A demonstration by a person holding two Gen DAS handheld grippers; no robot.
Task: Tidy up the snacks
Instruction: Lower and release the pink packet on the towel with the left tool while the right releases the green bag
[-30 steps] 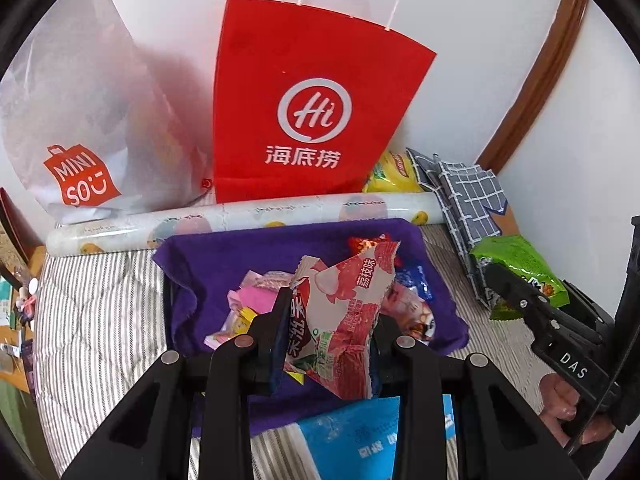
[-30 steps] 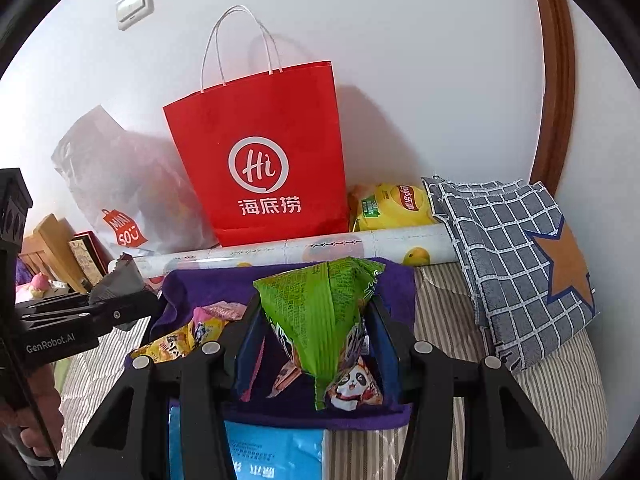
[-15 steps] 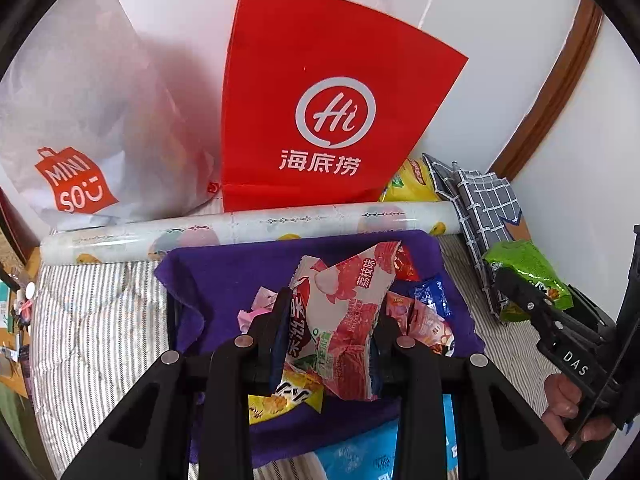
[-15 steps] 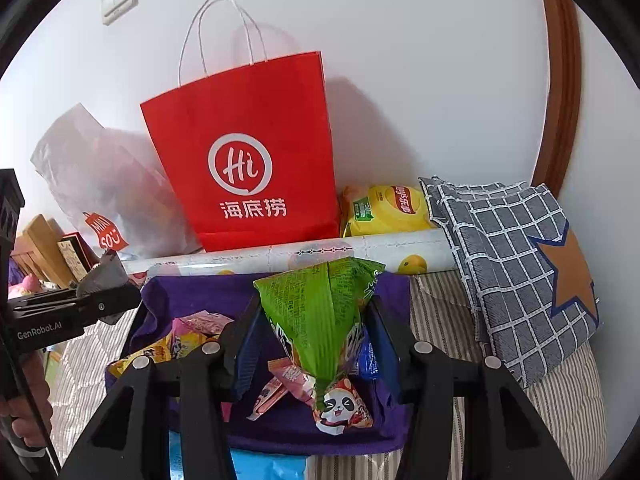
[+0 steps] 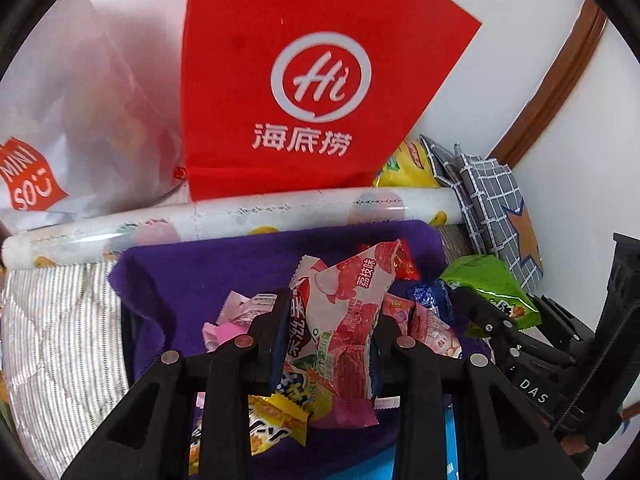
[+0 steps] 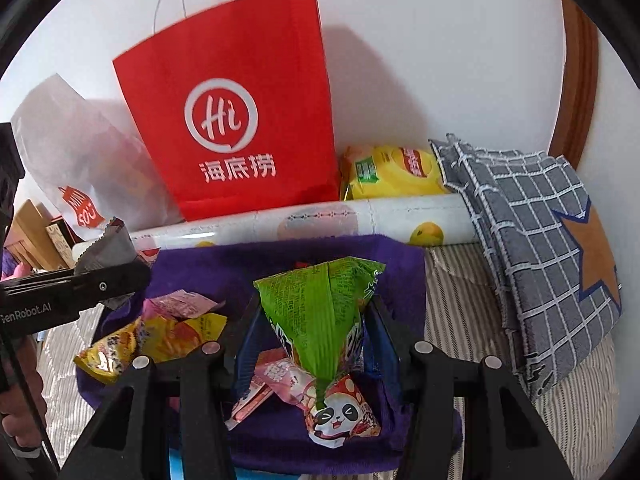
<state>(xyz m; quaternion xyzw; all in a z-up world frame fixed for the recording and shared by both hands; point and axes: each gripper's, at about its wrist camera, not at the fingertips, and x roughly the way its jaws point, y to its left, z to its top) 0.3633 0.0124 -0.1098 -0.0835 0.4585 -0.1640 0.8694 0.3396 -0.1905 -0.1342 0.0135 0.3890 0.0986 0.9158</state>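
Note:
My left gripper is shut on a pink and red snack packet, held over a purple cloth strewn with several small snack packets. My right gripper is shut on a green snack packet, which hangs over the same purple cloth with loose packets on it. In the left wrist view the right gripper with its green packet shows at the right. In the right wrist view the left gripper enters from the left.
A red paper bag stands at the wall behind a rolled printed sheet. A white Miniso bag is to its left, a yellow chip bag and grey checked cloth to its right. Striped bedding lies below.
Both grippers have moved down and forward toward the purple cloth and the red bag, each keeping its packet. The bag and the cloth look larger now.

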